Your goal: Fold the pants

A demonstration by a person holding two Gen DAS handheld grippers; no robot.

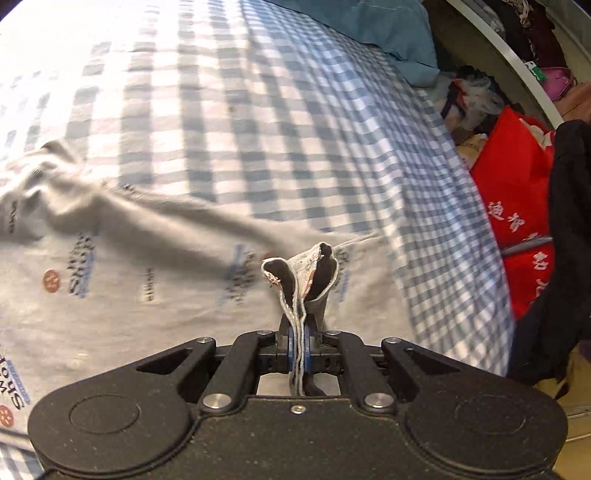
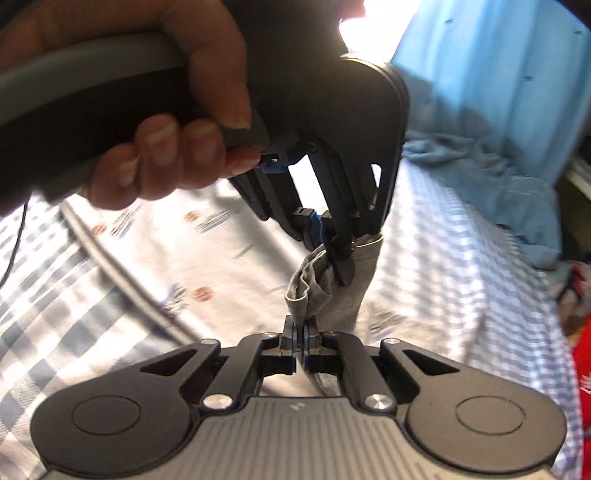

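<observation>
Pale grey pants [image 1: 147, 266] with printed lettering lie spread and creased on a blue-and-white checked bed sheet [image 1: 258, 129]. My left gripper [image 1: 299, 325] is shut on a bunched edge of the pants [image 1: 306, 273], which stands up between its fingers. In the right wrist view my right gripper [image 2: 299, 328] is shut on a grey fold of the same pants [image 2: 314, 291]. Just beyond it is the left gripper [image 2: 343, 266], held by a person's hand [image 2: 166, 147] and clamped on the same raised fabric. The two grippers are close together above the pants [image 2: 229, 240].
A blue blanket [image 1: 388, 29] lies at the far end of the bed, seen also as blue cloth [image 2: 480, 129]. Beside the bed's right edge are a red bag [image 1: 517, 184], a dark garment [image 1: 565, 240] and a cluttered shelf [image 1: 535, 48]. A dark cable [image 2: 110, 240] crosses the pants.
</observation>
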